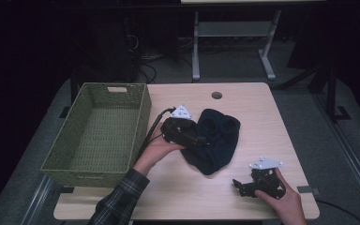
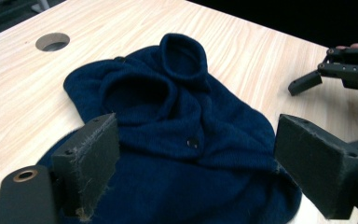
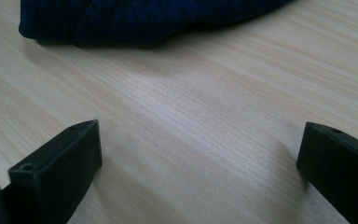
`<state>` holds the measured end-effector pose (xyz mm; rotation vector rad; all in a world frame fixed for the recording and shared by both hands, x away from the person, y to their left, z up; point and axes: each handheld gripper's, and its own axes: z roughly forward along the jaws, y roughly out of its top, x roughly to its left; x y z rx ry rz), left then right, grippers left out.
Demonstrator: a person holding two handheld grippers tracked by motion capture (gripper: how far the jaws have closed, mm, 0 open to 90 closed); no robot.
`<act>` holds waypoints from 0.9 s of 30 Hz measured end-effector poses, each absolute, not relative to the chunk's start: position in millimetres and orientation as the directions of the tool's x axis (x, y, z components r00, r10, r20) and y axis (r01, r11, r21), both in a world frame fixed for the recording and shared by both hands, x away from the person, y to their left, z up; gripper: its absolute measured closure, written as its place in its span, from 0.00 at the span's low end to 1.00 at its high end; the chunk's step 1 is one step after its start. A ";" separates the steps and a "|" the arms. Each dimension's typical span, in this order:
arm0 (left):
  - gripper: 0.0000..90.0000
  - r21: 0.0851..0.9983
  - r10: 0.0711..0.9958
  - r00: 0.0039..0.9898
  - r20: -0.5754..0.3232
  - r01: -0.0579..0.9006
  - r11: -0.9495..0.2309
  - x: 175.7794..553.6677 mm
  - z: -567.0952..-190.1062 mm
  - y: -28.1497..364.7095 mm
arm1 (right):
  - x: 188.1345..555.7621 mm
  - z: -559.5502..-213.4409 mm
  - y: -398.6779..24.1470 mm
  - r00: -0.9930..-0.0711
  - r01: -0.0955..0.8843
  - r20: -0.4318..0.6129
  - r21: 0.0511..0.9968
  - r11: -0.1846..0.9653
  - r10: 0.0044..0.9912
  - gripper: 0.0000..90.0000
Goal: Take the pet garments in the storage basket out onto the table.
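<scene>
Starting at the left, we have the green woven basket (image 1: 97, 136) on the left part of the table (image 1: 262, 117), nothing visible in it. Just right of it sits our left gripper (image 1: 201, 139), jaws spread wide and holding nothing. In the left gripper view its pads (image 2: 91, 158) flank the dark blue knit garment (image 2: 182, 135) low over the near part of the cloth; we can't tell if they touch it. The garment lies bunched in a heap at the middle of the table, to the right of the basket and apart from it. A small dark button (image 2: 193, 142) shows on the knit, and two rolled openings sit on its far side. A round cable hole (image 1: 216, 95) is in the tabletop beyond it.

Further right and nearer, our right gripper (image 1: 238, 185) rests by the near edge, jaws released, well short of the garment; in the right gripper view bare wood lies between its jaws and the cloth edge (image 3: 140, 23) shows up top.

Progress, as we judge it: barely begun. Garment not gripped, not lifted, not folded, not in the basket. Left gripper is lined up for a first pinch; whole job is left.
</scene>
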<state>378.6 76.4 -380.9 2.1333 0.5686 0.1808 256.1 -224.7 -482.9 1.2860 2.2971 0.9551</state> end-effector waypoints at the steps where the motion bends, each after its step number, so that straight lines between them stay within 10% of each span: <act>1: 0.15 0.803 0.465 0.882 -0.079 0.332 -0.494 376.8 -380.9 77.8 | 256.1 -482.9 -224.7 -0.533 0.618 0.030 0.697 0.364 0.846 0.00; 27: 0.15 0.767 0.498 0.865 -0.064 0.362 -0.530 332.0 -414.7 109.1 | 256.1 -482.9 -224.8 -0.534 0.617 0.030 0.697 0.365 0.845 0.00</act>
